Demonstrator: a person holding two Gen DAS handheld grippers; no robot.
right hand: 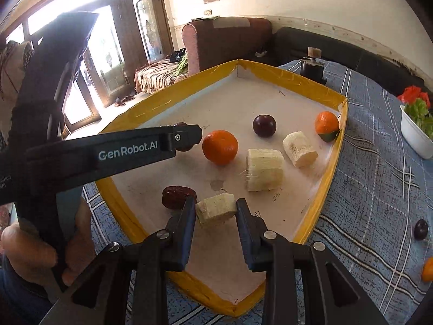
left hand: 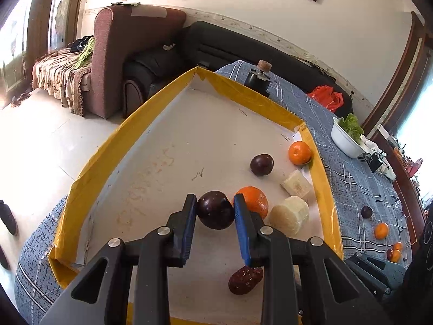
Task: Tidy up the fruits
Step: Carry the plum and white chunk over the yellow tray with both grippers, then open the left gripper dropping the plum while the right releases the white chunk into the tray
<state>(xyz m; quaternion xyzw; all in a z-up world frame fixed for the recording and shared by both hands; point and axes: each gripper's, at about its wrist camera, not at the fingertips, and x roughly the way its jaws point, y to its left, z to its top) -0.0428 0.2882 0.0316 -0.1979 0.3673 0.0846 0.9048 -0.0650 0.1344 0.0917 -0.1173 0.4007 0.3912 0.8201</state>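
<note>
Left gripper, low centre of its view, clamps a dark plum over the yellow-rimmed tray. Right gripper, low centre of its view, pinches a pale chunk crosswise, just above the tray's near corner, a date touching its left finger.

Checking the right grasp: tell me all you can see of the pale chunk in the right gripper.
The pale chunk is a short, cream-coloured cut cylinder, fibrous-looking, with flat cut ends and a faceted, peeled side. It sits between the right gripper fingers, both pads pressing its sides, over the near part of the yellow-rimmed tray. A dark red date lies just beside it; whether they touch is unclear.
</note>
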